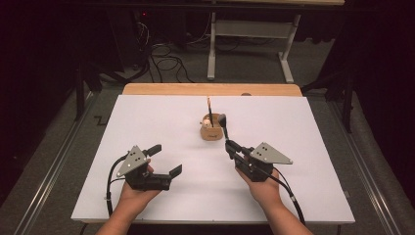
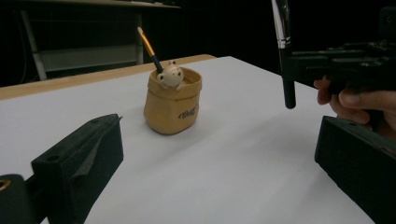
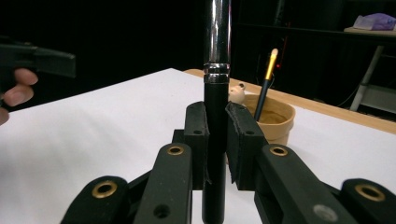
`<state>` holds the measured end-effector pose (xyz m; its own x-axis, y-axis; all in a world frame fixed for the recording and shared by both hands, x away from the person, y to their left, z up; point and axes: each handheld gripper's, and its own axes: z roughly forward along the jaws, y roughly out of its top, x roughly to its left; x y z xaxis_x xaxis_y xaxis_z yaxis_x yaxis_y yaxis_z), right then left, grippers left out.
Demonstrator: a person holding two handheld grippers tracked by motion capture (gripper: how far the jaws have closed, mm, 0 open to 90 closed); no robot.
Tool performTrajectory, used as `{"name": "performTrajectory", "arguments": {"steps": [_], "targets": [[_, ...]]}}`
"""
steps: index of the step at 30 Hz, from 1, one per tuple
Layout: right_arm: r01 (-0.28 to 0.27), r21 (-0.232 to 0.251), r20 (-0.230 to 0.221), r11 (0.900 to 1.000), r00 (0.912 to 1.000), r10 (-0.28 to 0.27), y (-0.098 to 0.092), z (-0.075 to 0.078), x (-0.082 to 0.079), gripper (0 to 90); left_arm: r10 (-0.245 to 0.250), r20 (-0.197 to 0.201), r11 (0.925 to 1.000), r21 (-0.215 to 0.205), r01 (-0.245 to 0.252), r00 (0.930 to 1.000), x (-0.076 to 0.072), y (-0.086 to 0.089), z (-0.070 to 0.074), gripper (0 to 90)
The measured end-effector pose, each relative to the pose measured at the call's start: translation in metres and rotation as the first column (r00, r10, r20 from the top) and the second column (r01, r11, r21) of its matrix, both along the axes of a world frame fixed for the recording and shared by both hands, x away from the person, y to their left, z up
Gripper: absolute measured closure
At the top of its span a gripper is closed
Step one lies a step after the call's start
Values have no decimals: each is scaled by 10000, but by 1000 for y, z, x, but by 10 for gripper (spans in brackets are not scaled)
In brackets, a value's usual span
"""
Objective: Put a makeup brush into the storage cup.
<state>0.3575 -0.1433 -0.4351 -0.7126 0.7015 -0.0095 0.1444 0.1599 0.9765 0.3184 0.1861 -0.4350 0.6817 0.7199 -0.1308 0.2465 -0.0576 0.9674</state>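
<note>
A small tan pot [image 1: 211, 132] with a frog figure on its rim stands on the white board [image 1: 147, 117], a little right of centre. An orange-tipped brush [image 1: 209, 108] leans inside it. My right gripper [image 1: 230, 146] is just in front of the pot, shut on the black handle of a second brush [image 1: 223, 125] with a silver ferrule [image 3: 217, 46], held upright. The pads [image 3: 196, 135] press on the handle from both sides. My left gripper [image 1: 166, 159] hovers at the front left, open, with nothing between its fingers [image 2: 84, 158]. The pot [image 2: 173, 105] is beyond them.
The wooden table edge [image 1: 210, 89] runs behind the board. A white desk frame [image 1: 249, 39] and floor cables [image 1: 166, 63] lie farther back. Metal rails [image 1: 54, 161] flank the table. The board has open room at left and right.
</note>
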Motion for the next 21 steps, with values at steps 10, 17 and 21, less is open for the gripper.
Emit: {"name": "performTrajectory", "arguments": {"steps": [10, 17, 21], "targets": [[-203, 123, -96, 9997, 9997, 205, 9, -5, -1, 807, -362, 117, 9993, 42, 362, 9993, 12, -26, 17, 32], [-354, 200, -45, 9992, 9994, 355, 13, -9, -3, 807, -626, 135, 9980, 55, 625, 9979, 19, -41, 21, 40], [-403, 260, -62, 9989, 9992, 405, 14, -10, -4, 807, -741, 50, 9972, -55, 742, 9972, 24, -49, 21, 47]]}}
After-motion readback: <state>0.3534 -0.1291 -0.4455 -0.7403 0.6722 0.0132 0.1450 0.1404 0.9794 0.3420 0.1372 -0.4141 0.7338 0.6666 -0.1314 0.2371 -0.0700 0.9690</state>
